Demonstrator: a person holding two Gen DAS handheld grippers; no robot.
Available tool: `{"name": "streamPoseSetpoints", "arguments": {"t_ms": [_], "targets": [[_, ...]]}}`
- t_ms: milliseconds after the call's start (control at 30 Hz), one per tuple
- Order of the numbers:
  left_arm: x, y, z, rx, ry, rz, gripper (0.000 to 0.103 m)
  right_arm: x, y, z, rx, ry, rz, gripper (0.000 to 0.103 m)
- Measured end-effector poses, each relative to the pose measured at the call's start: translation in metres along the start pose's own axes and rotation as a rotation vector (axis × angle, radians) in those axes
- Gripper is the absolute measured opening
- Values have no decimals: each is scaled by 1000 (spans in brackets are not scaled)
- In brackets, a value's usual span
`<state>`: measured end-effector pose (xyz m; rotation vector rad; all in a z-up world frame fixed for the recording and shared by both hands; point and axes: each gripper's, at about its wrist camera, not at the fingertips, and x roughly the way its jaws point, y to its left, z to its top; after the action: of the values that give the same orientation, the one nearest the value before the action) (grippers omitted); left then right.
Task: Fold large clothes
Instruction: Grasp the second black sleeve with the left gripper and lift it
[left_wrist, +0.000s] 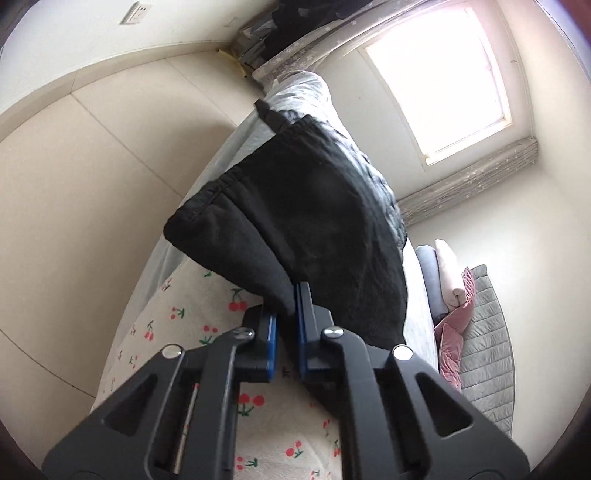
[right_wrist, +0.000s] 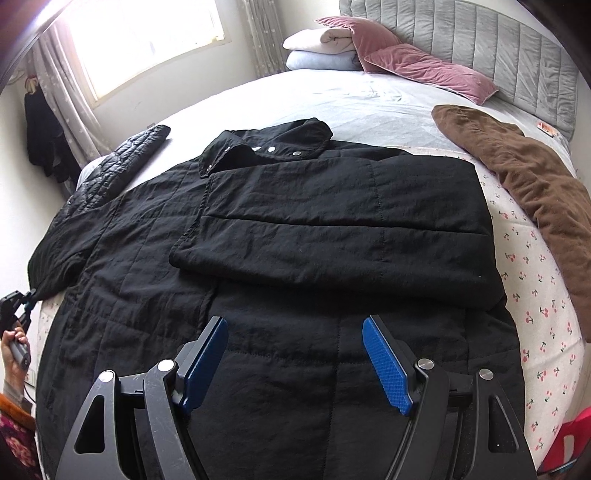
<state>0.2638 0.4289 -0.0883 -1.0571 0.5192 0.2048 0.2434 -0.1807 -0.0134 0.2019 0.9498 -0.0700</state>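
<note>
- No readable writing or brand anywhere on the clothes; only metal snaps (right_wrist: 271, 149) shine along the collar.
- The left tongs (left_wrist: 286, 314) are pinched narrow on a sleeve cuff of the black coat (right_wrist: 258, 258), blue pads (left_wrist: 272, 332) squeezing the fabric, and the sleeve (left_wrist: 295, 206) hangs lifted above the cherry-print sheet (left_wrist: 207, 295).
- In the right view the left tongs (right_wrist: 31, 293) sit at the far left edge, a hand (right_wrist: 14, 350) gripping the handle below.
- The right tongs (right_wrist: 295, 363) hover wide apart over the coat's lower half, holding nothing.
- The coat lies spread on the bed (right_wrist: 369, 96), collar toward the headboard (right_wrist: 498, 48), its right side folded across the chest.
- A brown garment (right_wrist: 535, 184) lies to the right, just apart from the coat.
</note>
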Motion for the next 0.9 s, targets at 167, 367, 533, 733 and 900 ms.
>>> {"name": "streamPoseSetpoints", "arguments": {"t_ms": [167,367,533,733,900], "targets": [[-42,-82,-2,230,-110,-64,7,-6,-2,2,5,-18,9,76],[-78,-199,-22,458,-123,-216,7,-15,-4,4,11,-35,31,76],[-84,-277,-67,593,-68,-310,7,-19,-7,6,15,-42,43,76],[-68,-333,-154,730,64,-403,7,-20,-14,7,34,-42,55,77],[-40,-348,-232,835,270,-456,11,-16,-18,6,46,-32,59,77]]}}
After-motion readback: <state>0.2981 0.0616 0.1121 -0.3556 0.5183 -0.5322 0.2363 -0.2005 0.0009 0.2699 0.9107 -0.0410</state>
